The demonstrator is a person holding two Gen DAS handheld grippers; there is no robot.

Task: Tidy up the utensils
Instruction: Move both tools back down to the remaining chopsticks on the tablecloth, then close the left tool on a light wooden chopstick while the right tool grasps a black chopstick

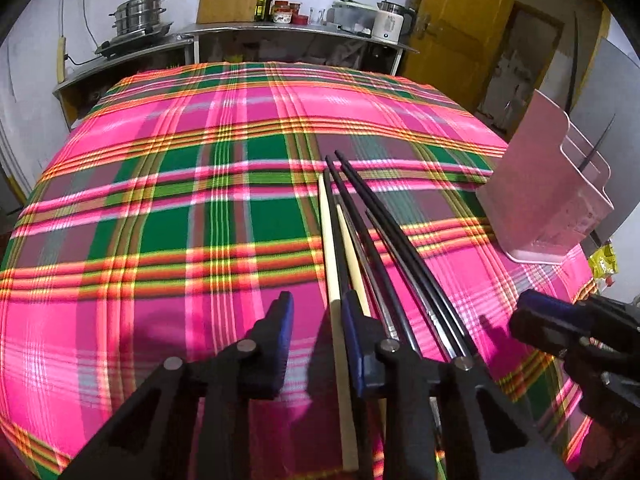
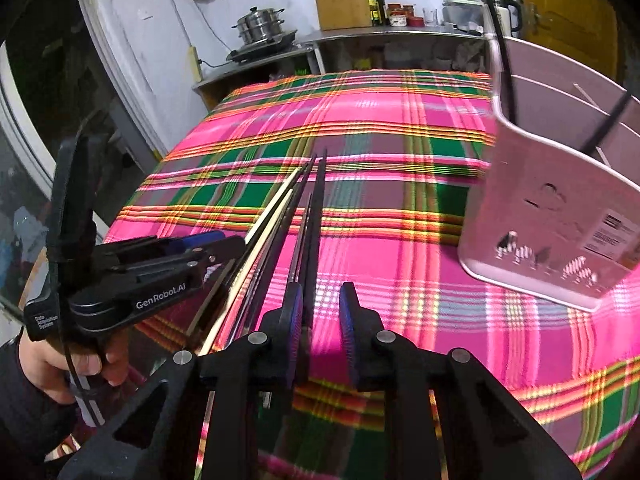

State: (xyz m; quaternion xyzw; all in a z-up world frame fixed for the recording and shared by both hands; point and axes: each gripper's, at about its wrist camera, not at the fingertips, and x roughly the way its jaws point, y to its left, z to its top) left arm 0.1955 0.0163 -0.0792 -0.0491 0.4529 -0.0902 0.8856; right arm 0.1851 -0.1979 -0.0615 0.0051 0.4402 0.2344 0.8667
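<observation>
Several chopsticks, black [image 1: 374, 216] and pale wood [image 1: 329, 256], lie bunched on the pink plaid tablecloth [image 1: 180, 200]. My left gripper [image 1: 316, 312] is open over their near ends; one wooden chopstick runs between its fingers without being pinched. My right gripper [image 2: 320, 304] is open just right of the bunch [image 2: 308, 216], its left finger touching a black chopstick. A pink utensil holder [image 1: 548, 200] stands at the right, with black chopsticks upright in it; it shows large in the right wrist view [image 2: 560, 200]. Each gripper appears in the other's view: the right one [image 1: 568, 328], the left one [image 2: 160, 264].
Behind the table, a steel counter [image 1: 280, 32] carries a steamer pot [image 1: 138, 14], bottles, jars, a wooden board and a kettle. A yellow door [image 1: 460, 20] is at the back right. The table edge drops off at the left in the right wrist view.
</observation>
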